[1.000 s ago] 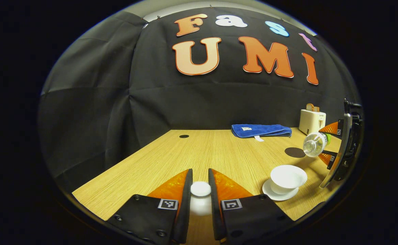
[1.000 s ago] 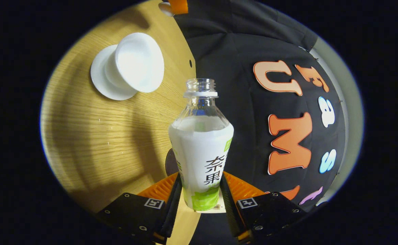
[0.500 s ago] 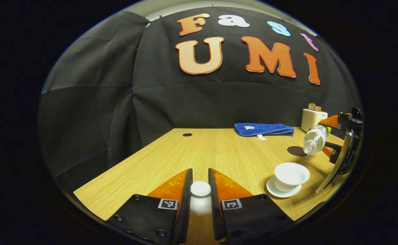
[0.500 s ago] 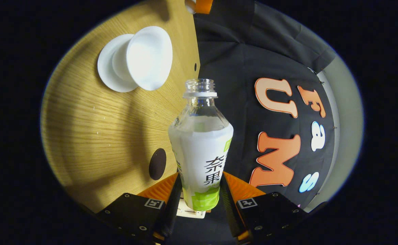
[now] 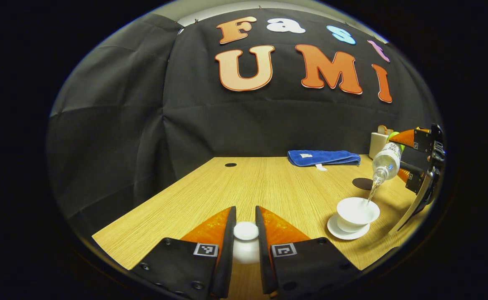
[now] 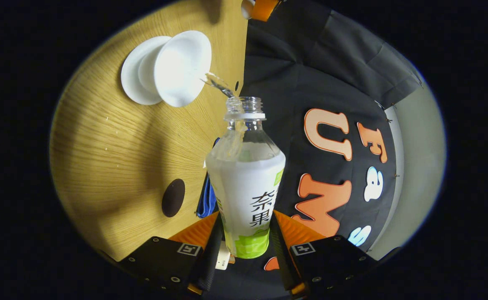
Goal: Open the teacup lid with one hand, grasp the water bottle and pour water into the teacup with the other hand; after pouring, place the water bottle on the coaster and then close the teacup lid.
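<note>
Pour in progress. My right tongs (image 6: 244, 237) clamp the water bottle (image 6: 245, 183) low on its labelled body, tipped so a thin stream lands in the teacup (image 5: 357, 213) on its saucer (image 5: 344, 233), right side of the table (image 5: 244, 187). My left tongs (image 5: 245, 233) pinch the lid (image 5: 245, 230) by its knob, held well apart from the cup. Thin plastic bottle, likely squashy and lightening as it empties, so grip low, not hard. Porcelain looks fragile, slippery. Coaster (image 5: 362, 183) sits just behind the cup.
</note>
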Demonstrator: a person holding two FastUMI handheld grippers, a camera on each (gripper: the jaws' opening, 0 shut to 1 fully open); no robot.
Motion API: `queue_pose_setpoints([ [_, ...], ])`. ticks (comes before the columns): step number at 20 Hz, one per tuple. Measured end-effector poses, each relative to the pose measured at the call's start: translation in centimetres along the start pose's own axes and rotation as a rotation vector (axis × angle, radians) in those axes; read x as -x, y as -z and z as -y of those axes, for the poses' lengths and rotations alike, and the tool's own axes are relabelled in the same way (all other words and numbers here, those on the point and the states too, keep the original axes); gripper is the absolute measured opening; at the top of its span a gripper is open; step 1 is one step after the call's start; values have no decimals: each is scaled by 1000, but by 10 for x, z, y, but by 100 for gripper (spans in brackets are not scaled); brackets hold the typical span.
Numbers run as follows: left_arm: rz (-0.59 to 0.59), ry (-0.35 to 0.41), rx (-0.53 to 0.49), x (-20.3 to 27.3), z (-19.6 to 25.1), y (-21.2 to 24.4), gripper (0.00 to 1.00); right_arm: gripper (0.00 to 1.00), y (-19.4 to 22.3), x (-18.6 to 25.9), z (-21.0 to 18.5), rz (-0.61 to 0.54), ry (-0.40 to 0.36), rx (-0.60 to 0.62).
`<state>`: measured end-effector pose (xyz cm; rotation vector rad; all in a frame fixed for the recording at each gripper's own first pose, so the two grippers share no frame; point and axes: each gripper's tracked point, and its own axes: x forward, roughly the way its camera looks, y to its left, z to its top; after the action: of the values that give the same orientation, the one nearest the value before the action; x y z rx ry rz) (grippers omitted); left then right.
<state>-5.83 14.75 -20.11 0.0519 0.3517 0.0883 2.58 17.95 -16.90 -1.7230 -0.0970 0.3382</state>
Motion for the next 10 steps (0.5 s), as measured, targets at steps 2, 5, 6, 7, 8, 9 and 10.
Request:
queue_pose_setpoints([
  [2, 2, -1, 1, 0, 0, 0, 33, 64, 1, -1, 6, 1, 14, 7],
  [5, 5, -2, 2, 1, -2, -2, 33, 64, 4, -4, 18, 5, 38, 28],
  [6, 6, -4, 2, 2, -2, -2, 33, 64, 6, -6, 22, 3, 48, 31],
  [7, 4, -3, 2, 1, -2, -2, 33, 64, 7, -7, 26, 5, 54, 35],
  [8, 4, -4, 2, 1, -2, -2, 32, 64, 9, -7, 31, 5, 65, 41],
  [9, 2, -2, 3, 2, -1, -2, 32, 64, 9, -8, 35, 8, 75, 49],
  [10, 2, -3, 3, 3, -3, -2, 32, 64, 10, -9, 41, 9, 87, 57],
])
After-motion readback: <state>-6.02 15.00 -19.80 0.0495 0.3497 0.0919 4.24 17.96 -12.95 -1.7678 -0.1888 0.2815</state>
